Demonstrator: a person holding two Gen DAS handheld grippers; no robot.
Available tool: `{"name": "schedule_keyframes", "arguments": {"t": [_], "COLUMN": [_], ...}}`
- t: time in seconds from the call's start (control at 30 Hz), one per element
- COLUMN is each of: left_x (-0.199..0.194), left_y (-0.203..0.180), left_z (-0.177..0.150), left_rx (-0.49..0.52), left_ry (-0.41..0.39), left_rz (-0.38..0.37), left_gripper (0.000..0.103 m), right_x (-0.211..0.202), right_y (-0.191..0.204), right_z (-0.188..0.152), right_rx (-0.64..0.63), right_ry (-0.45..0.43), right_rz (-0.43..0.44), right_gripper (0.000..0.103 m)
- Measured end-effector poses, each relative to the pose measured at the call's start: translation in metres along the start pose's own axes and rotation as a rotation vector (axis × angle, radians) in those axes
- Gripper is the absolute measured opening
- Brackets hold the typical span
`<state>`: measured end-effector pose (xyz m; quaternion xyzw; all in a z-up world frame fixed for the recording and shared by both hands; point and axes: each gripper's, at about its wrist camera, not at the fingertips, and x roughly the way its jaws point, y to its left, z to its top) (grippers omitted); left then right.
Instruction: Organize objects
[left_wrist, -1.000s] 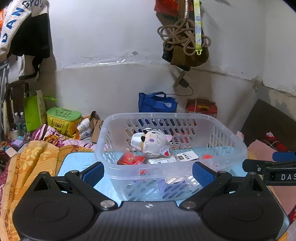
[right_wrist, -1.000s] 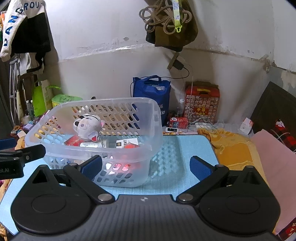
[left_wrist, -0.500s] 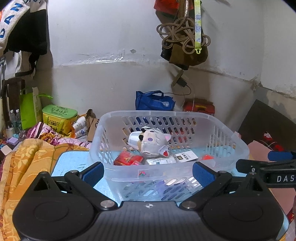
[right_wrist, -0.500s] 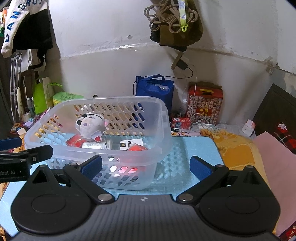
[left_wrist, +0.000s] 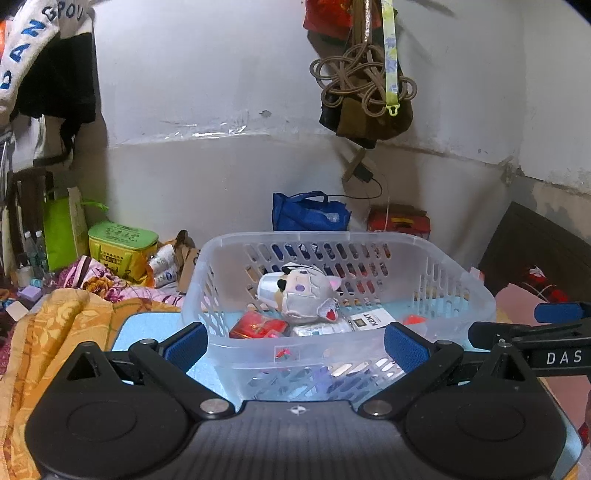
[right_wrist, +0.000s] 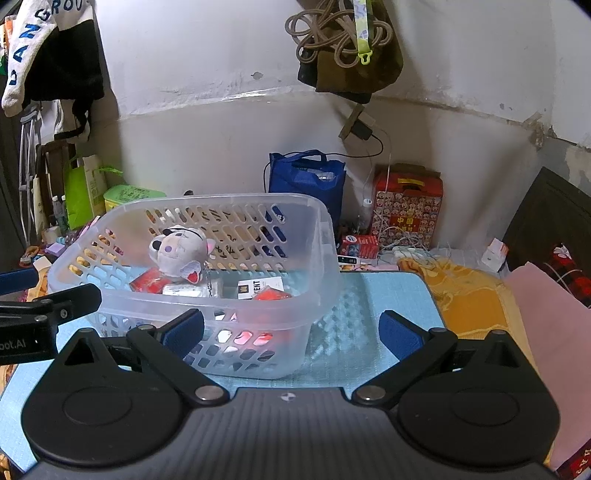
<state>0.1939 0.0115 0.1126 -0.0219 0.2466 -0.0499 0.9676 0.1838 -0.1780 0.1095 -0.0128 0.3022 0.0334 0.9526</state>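
A clear plastic basket (left_wrist: 458, 269) (right_wrist: 325, 221) stands on a light blue mat (right_wrist: 373, 310). Inside lie a grey plush toy (left_wrist: 306, 291) (right_wrist: 181, 251), a red packet (left_wrist: 258, 326) (right_wrist: 149, 280), a silvery pack (right_wrist: 186, 290), a white KENT box (left_wrist: 371, 317) (right_wrist: 260, 286) and a small red item (right_wrist: 271, 295). My left gripper (left_wrist: 295, 345) is open and empty, just in front of the basket's near wall. My right gripper (right_wrist: 291, 328) is open and empty, in front of the basket's right corner.
A blue bag (right_wrist: 306, 181), a red patterned box (right_wrist: 408, 206) and tangled cables stand by the wall. A green-lidded box (left_wrist: 122, 245) and orange blanket (left_wrist: 55, 332) lie left. Pink cloth (right_wrist: 546, 325) lies right. A bag with rope (right_wrist: 343, 44) hangs above.
Both grippers stay open and empty. Both views have shifted slightly, so the basket sits a little more to the right in the right wrist view.
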Motion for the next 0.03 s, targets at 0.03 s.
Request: {"name": "schedule_keyframes", "arguments": {"t": [0.03], "left_x": [0.0002], "left_y": [-0.0008], "left_z": [0.0007], "left_rx": [-0.002], "left_ry": [0.0], "left_rz": [0.002], "left_gripper": [0.103], "right_x": [-0.0001], "right_y": [-0.0001], "right_z": [0.0], "right_rx": [0.0], "right_ry": [0.001], "right_rz": [0.001], "right_gripper": [0.103]}}
